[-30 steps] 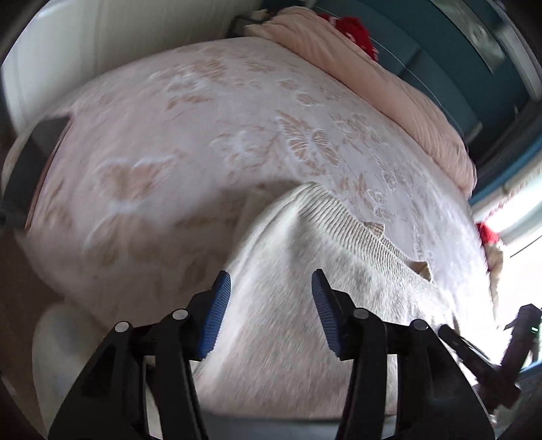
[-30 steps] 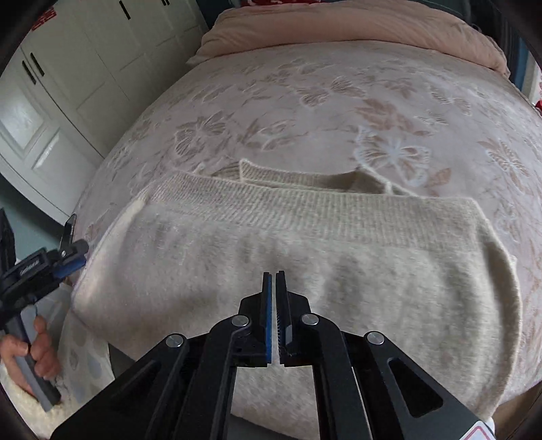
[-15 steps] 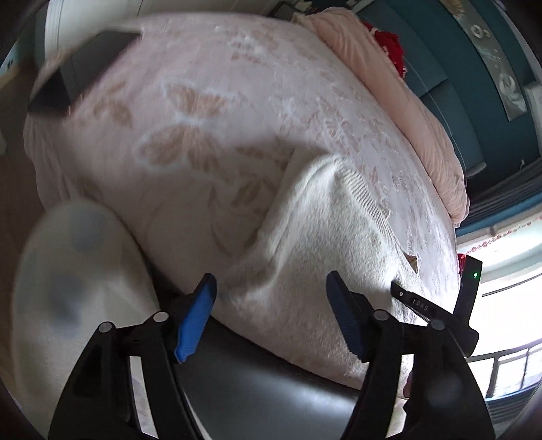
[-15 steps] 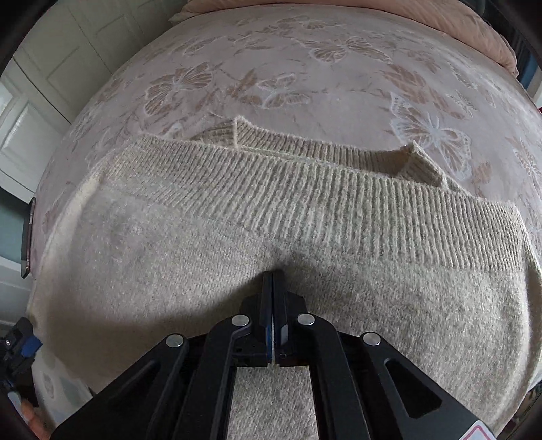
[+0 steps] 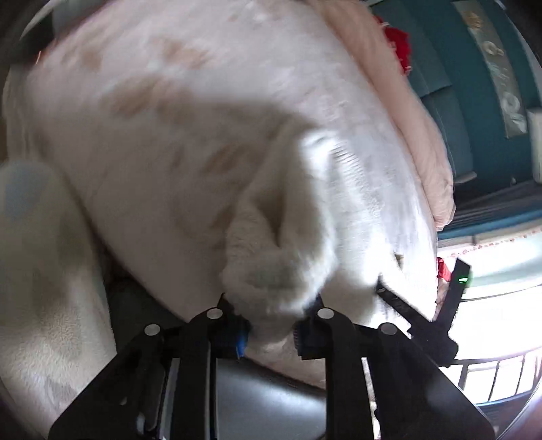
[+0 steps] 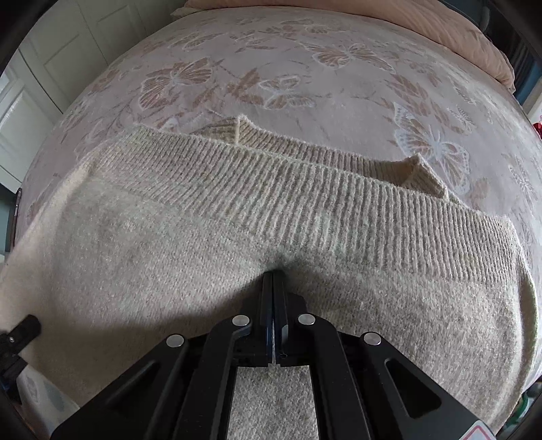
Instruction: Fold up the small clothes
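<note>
A: Cream knit sweater [image 6: 169, 257] lies on the bed [image 6: 305, 84]. Left claw [image 5: 271, 333] is closing on its near edge; right claw [image 6: 272, 281], clenched, pins the middle.

B: Mid-fold, I judge. Next, carry that edge over the pinned line.

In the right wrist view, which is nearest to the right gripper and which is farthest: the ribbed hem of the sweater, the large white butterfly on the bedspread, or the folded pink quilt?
From the right gripper:
1. Ribbed hem of the sweater, directly ahead of the shut fingertips.
2. White butterfly, beyond the hem, to the right.
3. Pink quilt, at the far edge of the bed, upper right.
</note>
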### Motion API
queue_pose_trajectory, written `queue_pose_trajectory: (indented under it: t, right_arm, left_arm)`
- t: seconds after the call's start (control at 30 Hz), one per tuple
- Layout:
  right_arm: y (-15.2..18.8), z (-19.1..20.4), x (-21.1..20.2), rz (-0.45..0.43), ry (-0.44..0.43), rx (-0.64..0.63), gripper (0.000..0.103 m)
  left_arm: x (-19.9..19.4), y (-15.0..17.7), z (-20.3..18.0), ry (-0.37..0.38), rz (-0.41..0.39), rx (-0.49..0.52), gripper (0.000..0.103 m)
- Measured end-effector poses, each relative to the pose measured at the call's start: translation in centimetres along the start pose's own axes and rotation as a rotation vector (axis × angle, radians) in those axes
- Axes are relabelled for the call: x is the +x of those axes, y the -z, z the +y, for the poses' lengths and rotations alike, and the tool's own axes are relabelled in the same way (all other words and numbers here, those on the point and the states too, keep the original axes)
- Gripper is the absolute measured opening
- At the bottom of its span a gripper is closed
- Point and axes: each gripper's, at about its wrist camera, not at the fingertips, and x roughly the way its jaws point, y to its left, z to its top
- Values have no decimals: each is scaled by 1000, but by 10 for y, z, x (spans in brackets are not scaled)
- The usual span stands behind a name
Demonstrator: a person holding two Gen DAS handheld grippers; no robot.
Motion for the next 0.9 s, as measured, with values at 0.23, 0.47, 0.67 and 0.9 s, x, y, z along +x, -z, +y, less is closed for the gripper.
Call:
queue_pose_trajectory:
  t: [0.23,0.47,0.67,0.9]
  right_arm:
    - [6,-33,-12,-22,-186,147,1]
    - [45,-104,-86,-154,-309,269,7]
    - [98,-196,-137,-200,-208,389,30]
    - [96,-196,-155,-230,-308,356,77]
  left_arm:
    - [-46,21,-142,162,-82,361,15]
    - [-23,107,-252,213,12,702,15]
    - [65,174,-238,94,228,809,22]
    - [21,197,-202,98,149,922,63]
